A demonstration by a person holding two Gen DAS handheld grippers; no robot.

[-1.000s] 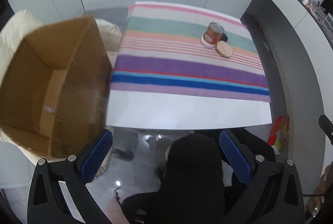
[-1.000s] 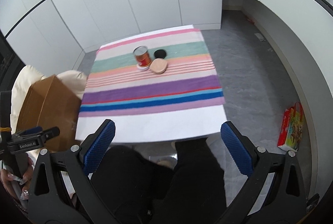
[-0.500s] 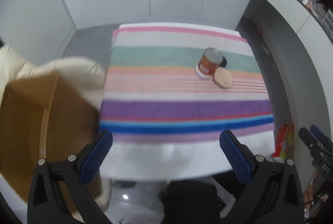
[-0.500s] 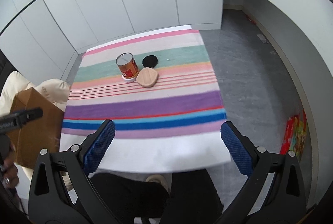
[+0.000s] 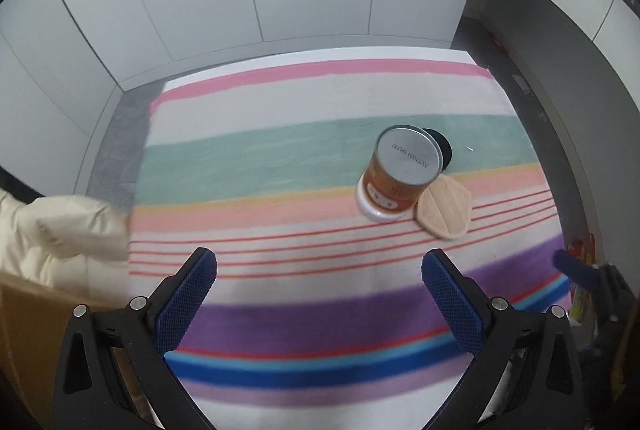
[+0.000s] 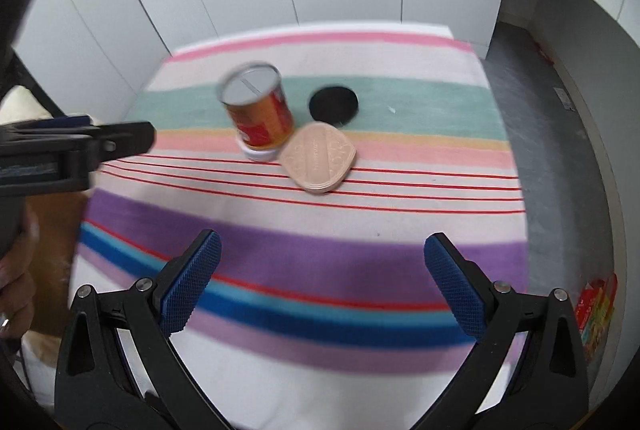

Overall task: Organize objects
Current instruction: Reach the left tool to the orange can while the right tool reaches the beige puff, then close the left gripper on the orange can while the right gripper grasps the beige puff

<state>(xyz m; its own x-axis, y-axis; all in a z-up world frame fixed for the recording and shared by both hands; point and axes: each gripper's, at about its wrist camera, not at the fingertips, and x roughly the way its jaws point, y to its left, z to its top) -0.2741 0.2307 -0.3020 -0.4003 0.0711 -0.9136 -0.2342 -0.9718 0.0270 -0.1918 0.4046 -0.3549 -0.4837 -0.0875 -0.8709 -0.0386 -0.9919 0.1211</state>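
Both hand-held grippers, left and right, hung empty with jaws spread wide above the striped counter; a can, tan case and black lid sat clustered together at mid-counter.

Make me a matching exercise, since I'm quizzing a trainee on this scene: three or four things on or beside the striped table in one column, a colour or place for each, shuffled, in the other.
Things:
1. can
2. round disc
3. compact case
4. cardboard box

Descriptions:
A. flat and black, on the green stripe
B. brown, off the table's left edge
C. upright, grey metal top, red-orange label, white base
D. beige, flat, on the thin red lines, right of the can

Pairs: 1-C, 2-A, 3-D, 4-B
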